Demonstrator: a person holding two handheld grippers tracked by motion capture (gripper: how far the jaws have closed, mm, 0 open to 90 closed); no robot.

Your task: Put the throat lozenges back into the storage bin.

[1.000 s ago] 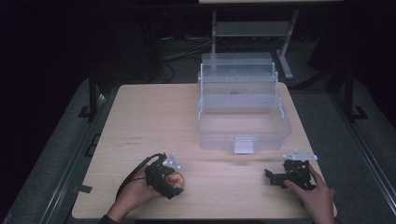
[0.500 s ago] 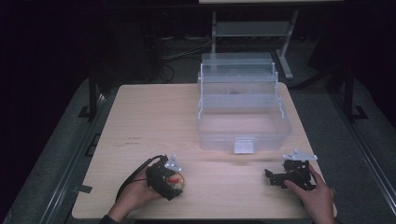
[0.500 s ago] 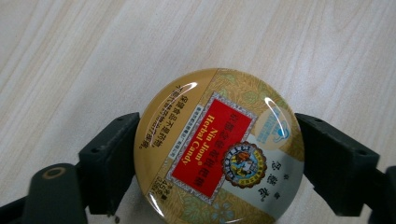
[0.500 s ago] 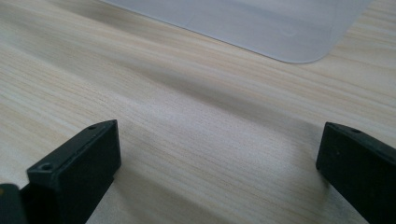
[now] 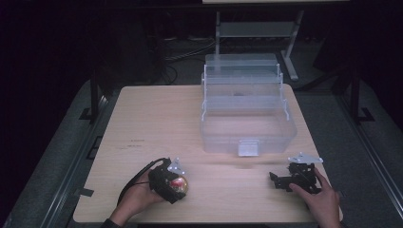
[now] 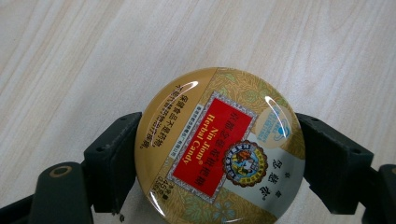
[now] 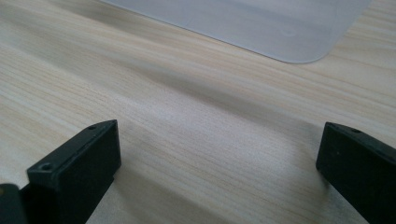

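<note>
- Two grippers work at the near edge of the bench (image 5: 157,123): the left gripper (image 5: 175,186) near the near-left corner, the right gripper (image 5: 280,179) near the near-right corner.
- The left gripper's jaws are pinched on a round herbal candy tin (image 6: 219,147); in the left gripper view one black jaw presses each side of the tin's rim, with the printed lid facing the camera.
- In the high view the tin (image 5: 179,185) sits low at the bench surface, close to the near edge; I cannot tell whether it is lifted clear or touching the wood.
- The right gripper's jaws stand spread wide with nothing between them; its own view looks along bare wood toward a corner of the clear plastic box (image 7: 261,28).
- That clear storage box (image 5: 247,128) stands toward the far-right part of the bench, its lid raised and tiered trays stepped back, so the bottom compartment lies open from above.
- The deciding relation: the box lies ahead and to the right of the held tin, away from the near edge, with open bench between them.
- The tin is round, so no long axis matters; only its flat face needs keeping roughly level.
- The right gripper is nearer the box, yet the left gripper has the tin, so I judge the carry falls to the left hand, crossing forward and rightward over the box's front wall.
</note>
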